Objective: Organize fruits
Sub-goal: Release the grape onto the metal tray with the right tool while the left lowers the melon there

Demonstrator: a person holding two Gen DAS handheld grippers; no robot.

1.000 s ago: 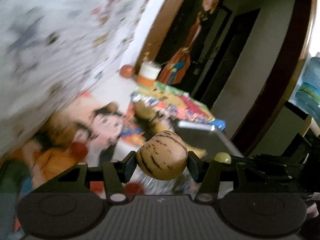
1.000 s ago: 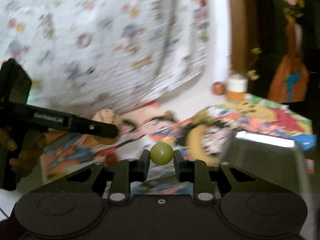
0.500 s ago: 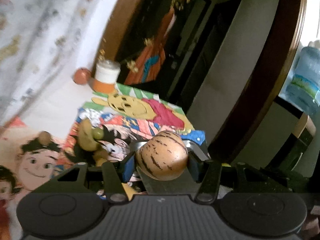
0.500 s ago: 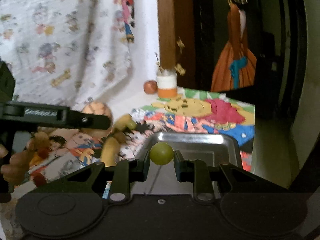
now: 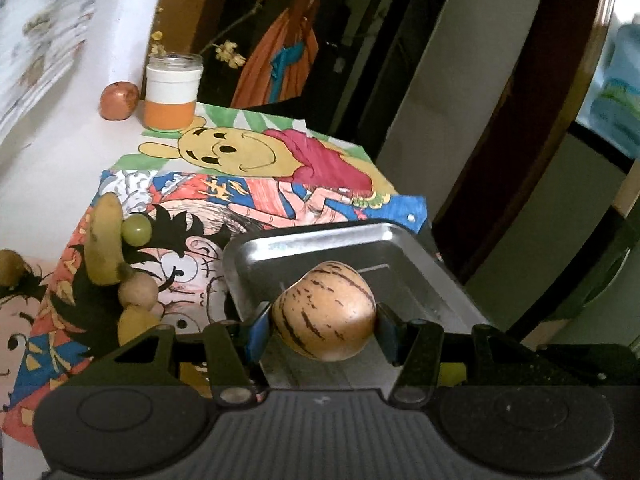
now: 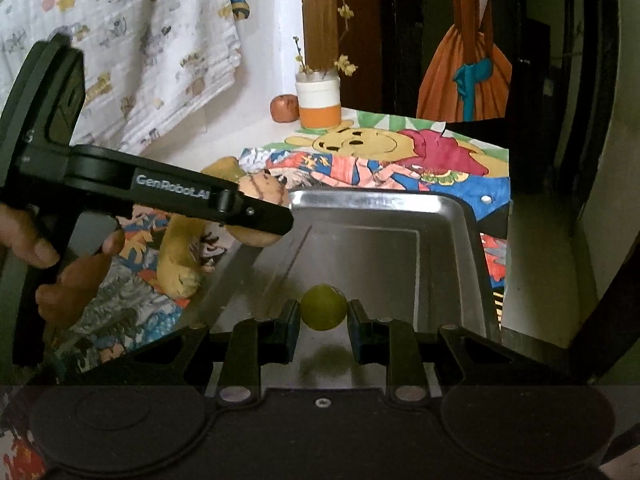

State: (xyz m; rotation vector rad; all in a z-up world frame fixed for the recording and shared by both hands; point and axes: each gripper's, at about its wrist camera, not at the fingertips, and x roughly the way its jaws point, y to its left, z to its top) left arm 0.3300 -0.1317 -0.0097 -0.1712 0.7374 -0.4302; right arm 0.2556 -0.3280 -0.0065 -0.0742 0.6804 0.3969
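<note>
A tan striped melon (image 5: 325,314) is clamped in my left gripper (image 5: 323,330), held over the near part of a metal tray (image 5: 280,248). My right gripper (image 6: 323,324) is shut on a green grape (image 6: 323,307) above the same tray (image 6: 440,216). In the right wrist view the left gripper and the hand holding it come in from the left, with the melon (image 6: 262,192) partly hidden behind a finger. Left of the tray lie a banana (image 5: 105,240), another green grape (image 5: 137,230) and a small tan fruit (image 5: 138,294).
Colourful cartoon drawings (image 5: 256,168) cover the white table. An orange-and-white jar (image 5: 171,92) with twigs and a reddish fruit (image 5: 119,101) stand at the back. A patterned cloth (image 6: 132,32) hangs on the left. The table ends just right of the tray, beside a dark doorway.
Both grippers have swung right and slightly down, from over the drawings to over the metal tray, each still holding its fruit. The jar and the tray now sit nearer and clearer.
</note>
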